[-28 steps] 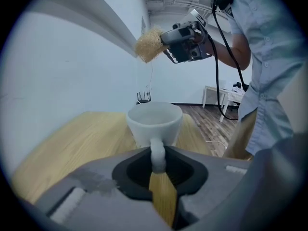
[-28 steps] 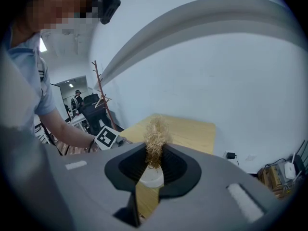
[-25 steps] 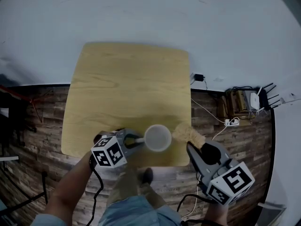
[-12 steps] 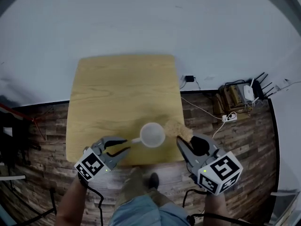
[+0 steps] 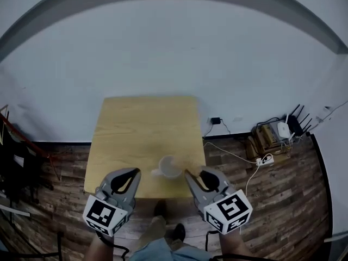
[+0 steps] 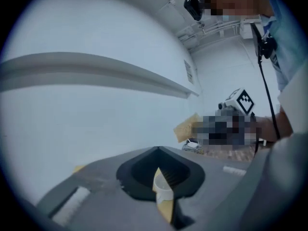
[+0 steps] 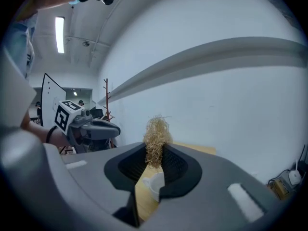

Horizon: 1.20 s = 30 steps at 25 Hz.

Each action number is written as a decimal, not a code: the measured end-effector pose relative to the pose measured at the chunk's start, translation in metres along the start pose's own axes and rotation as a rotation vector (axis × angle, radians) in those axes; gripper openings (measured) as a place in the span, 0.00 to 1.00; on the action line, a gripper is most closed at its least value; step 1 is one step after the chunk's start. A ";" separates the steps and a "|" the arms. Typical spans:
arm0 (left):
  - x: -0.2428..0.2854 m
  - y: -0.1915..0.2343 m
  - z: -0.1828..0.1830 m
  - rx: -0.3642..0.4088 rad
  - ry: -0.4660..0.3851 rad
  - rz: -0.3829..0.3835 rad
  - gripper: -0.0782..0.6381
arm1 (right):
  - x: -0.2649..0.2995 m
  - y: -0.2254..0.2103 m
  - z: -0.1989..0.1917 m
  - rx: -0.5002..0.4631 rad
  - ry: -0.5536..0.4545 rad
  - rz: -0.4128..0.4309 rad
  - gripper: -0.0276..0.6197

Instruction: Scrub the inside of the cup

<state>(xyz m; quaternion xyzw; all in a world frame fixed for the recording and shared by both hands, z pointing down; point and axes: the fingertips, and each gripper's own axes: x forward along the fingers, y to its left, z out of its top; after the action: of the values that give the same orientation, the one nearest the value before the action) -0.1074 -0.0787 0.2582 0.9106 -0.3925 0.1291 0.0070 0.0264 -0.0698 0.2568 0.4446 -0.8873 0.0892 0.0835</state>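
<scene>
We hold both grippers at the near edge of the table (image 5: 142,121). Our left gripper (image 6: 158,152) has just been closing, and its jaws meet with nothing between them. Our right gripper (image 7: 155,150) has its jaws clamped on a tan fibrous scrubber (image 7: 156,131), which sticks out past the tips. The white cup (image 5: 169,166) stands upright on the table just beyond both sets of jaw tips, between them, and neither touches it. Beyond the table's far edge rises a pale wall (image 5: 174,53).
</scene>
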 end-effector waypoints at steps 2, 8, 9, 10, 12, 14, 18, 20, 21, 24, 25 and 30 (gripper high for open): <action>-0.010 -0.002 0.010 -0.035 -0.035 0.090 0.14 | -0.005 0.008 0.003 -0.022 -0.015 0.005 0.16; -0.037 -0.007 0.029 -0.062 -0.097 0.254 0.14 | -0.014 0.038 0.014 -0.079 -0.052 -0.024 0.16; -0.038 -0.005 0.030 -0.059 -0.100 0.264 0.14 | -0.012 0.041 0.017 -0.084 -0.051 -0.028 0.16; -0.040 -0.001 0.031 -0.051 -0.099 0.275 0.14 | -0.009 0.044 0.019 -0.089 -0.047 -0.035 0.16; -0.044 0.009 0.032 -0.030 -0.094 0.303 0.14 | -0.005 0.050 0.022 -0.100 -0.037 -0.056 0.16; -0.048 0.018 0.038 0.004 -0.100 0.315 0.14 | -0.002 0.056 0.027 -0.117 -0.029 -0.081 0.15; -0.051 0.026 0.046 0.056 -0.128 0.275 0.14 | 0.010 0.067 0.030 -0.111 -0.032 -0.115 0.15; -0.053 0.028 0.043 0.024 -0.134 0.246 0.14 | 0.017 0.073 0.031 -0.117 -0.036 -0.129 0.15; -0.054 0.029 0.042 -0.002 -0.138 0.236 0.14 | 0.019 0.075 0.032 -0.124 -0.038 -0.135 0.15; -0.058 0.033 0.045 -0.026 -0.152 0.236 0.14 | 0.022 0.076 0.037 -0.131 -0.052 -0.153 0.15; -0.059 0.034 0.047 -0.015 -0.155 0.241 0.14 | 0.023 0.076 0.039 -0.131 -0.056 -0.158 0.15; -0.052 0.032 0.053 0.023 -0.165 0.229 0.14 | 0.028 0.075 0.043 -0.141 -0.057 -0.158 0.15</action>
<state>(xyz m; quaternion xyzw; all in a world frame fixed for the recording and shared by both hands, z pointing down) -0.1527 -0.0696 0.1920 0.8675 -0.4914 0.0585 -0.0504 -0.0532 -0.0575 0.2154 0.5088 -0.8555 0.0071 0.0959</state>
